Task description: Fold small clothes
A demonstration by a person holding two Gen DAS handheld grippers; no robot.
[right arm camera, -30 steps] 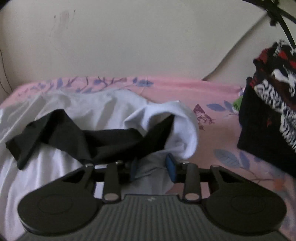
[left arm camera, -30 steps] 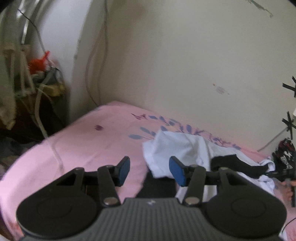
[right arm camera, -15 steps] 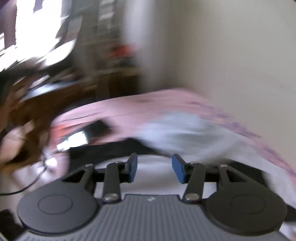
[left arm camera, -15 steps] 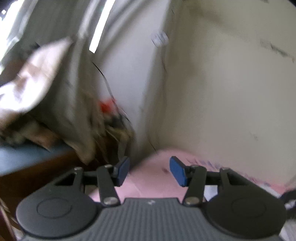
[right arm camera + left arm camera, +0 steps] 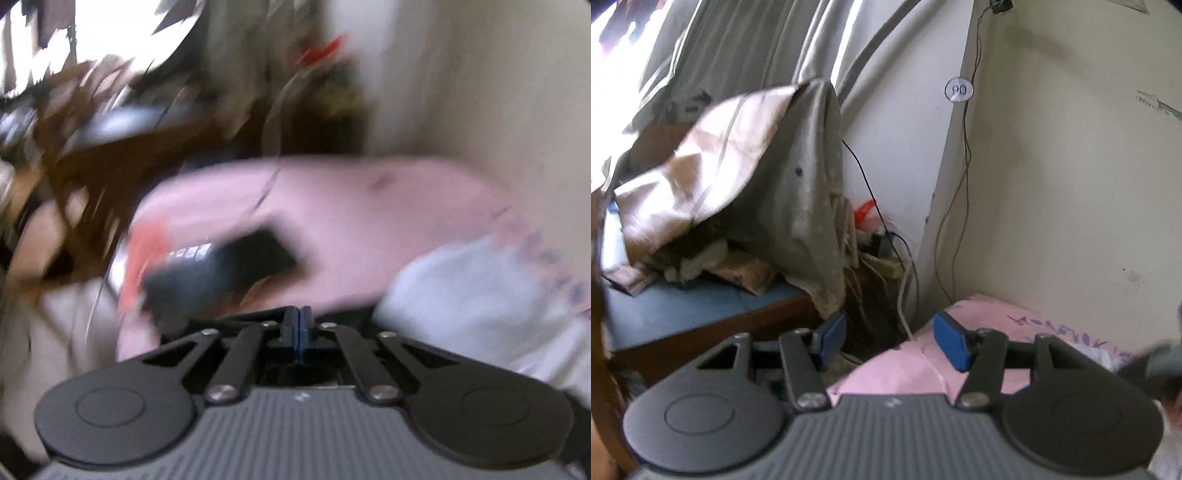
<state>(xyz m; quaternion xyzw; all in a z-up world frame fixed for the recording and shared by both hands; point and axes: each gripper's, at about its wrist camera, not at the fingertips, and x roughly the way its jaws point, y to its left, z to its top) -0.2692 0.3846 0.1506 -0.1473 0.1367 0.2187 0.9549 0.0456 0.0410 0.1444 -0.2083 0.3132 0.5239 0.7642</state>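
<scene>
Cloth was your material: the white garment [image 5: 476, 291] lay soft and light at lower right of the bed [image 5: 332, 206]. Your right gripper [image 5: 298, 325] had jaws pressed together, possibly pinching dark fabric [image 5: 258, 315]; your left gripper [image 5: 888, 341] was spread, empty. Hems suited gripping.

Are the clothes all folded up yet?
Not yet. Nothing looks folded: the white garment lies rumpled on the pink bedsheet. The right gripper is shut on what looks like a dark strip of cloth, though the picture is blurry. The left gripper is open, empty, pointing off the bed. All the folding is left.
</scene>
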